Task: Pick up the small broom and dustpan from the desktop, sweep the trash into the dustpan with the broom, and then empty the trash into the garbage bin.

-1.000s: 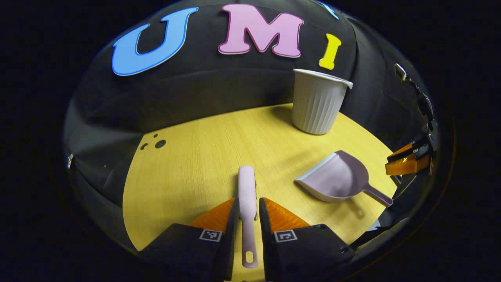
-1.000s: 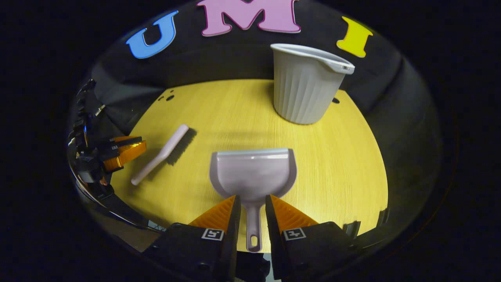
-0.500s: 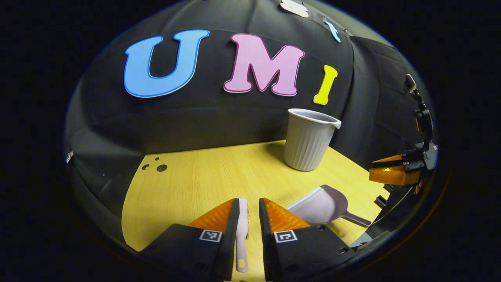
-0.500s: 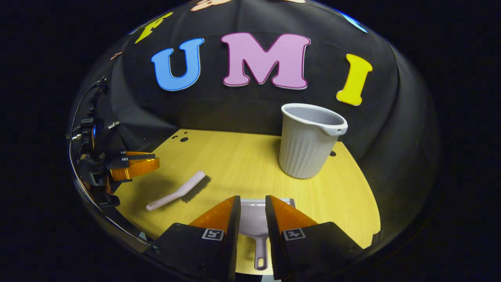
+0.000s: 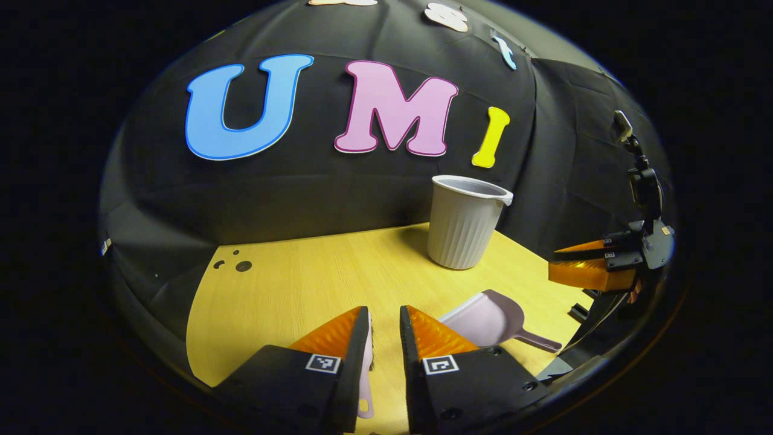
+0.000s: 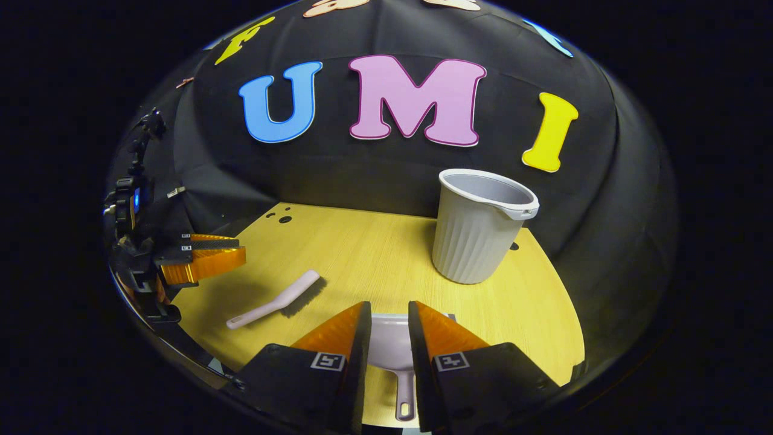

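The pink small broom [image 6: 278, 299] lies flat on the yellow desktop [image 6: 362, 254], bristles toward the back. In the left gripper view the broom [image 5: 365, 386] lies below my left gripper [image 5: 383, 311], close to the left finger, untouched. That gripper is open. The left gripper [image 6: 240, 251] hovers above and to the left of the broom handle. The lilac dustpan [image 6: 389, 344] rests on the desk under my open right gripper [image 6: 386, 305], its handle pointing back at me. The dustpan [image 5: 489, 317] and right gripper [image 5: 558, 261] sit apart. The grey ribbed bin [image 6: 483, 223] stands upright at the back.
The bin [image 5: 462, 223] stands near the desk's far right edge, by the black cloth wall. A few small dark holes [image 5: 241, 266] mark the far left corner of the desk. Bare wood lies between broom, dustpan and bin.
Both grippers have drawn back and tilted up, so the broom and dustpan have slid low between the fingers. Neither object has moved on the desk.
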Motion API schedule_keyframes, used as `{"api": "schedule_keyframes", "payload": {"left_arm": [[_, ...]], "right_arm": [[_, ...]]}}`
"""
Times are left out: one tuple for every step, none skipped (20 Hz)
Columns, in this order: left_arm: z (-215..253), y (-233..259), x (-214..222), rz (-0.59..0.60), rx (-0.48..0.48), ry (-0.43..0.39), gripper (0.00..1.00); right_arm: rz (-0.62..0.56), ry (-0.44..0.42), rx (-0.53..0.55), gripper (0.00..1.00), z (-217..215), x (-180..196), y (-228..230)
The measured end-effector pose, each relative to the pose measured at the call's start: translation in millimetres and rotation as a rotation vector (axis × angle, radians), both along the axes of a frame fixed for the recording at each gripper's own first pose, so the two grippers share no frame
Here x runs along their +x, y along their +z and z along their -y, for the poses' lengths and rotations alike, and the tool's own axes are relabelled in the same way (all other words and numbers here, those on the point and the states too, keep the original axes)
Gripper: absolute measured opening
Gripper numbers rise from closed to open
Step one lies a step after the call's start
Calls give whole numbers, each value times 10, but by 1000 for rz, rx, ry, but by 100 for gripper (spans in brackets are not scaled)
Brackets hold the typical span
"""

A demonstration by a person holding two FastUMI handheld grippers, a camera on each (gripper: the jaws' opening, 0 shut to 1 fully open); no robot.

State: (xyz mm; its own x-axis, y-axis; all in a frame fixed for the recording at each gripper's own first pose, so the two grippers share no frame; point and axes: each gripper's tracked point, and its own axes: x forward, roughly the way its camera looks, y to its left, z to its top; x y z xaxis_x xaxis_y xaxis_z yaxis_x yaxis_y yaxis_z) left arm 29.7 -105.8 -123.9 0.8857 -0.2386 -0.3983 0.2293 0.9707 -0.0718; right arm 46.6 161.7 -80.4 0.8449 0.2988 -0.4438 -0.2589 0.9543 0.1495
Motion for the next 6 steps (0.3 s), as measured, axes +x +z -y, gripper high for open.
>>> {"api": "schedule_keyframes", "payload": {"left_arm": [[-1,-4,8,-3,4,-1,35],[11,-15,11,-6,4,-5,35],[18,-15,10,-7,4,-5,35],[30,-21,19,-10,3,-8,35],[36,-21,13,-12,4,-9,35],[34,-37,14,-15,7,-10,35]], "right_arm": [[-2,-6,1,39,8,5,-12],[-7,-6,5,39,11,2,-22],[-10,-8,7,39,13,3,-27],[-14,-9,8,39,19,-3,-35],[-17,-9,8,39,19,2,-44],[-19,-11,8,43,25,-6,-54]]}}
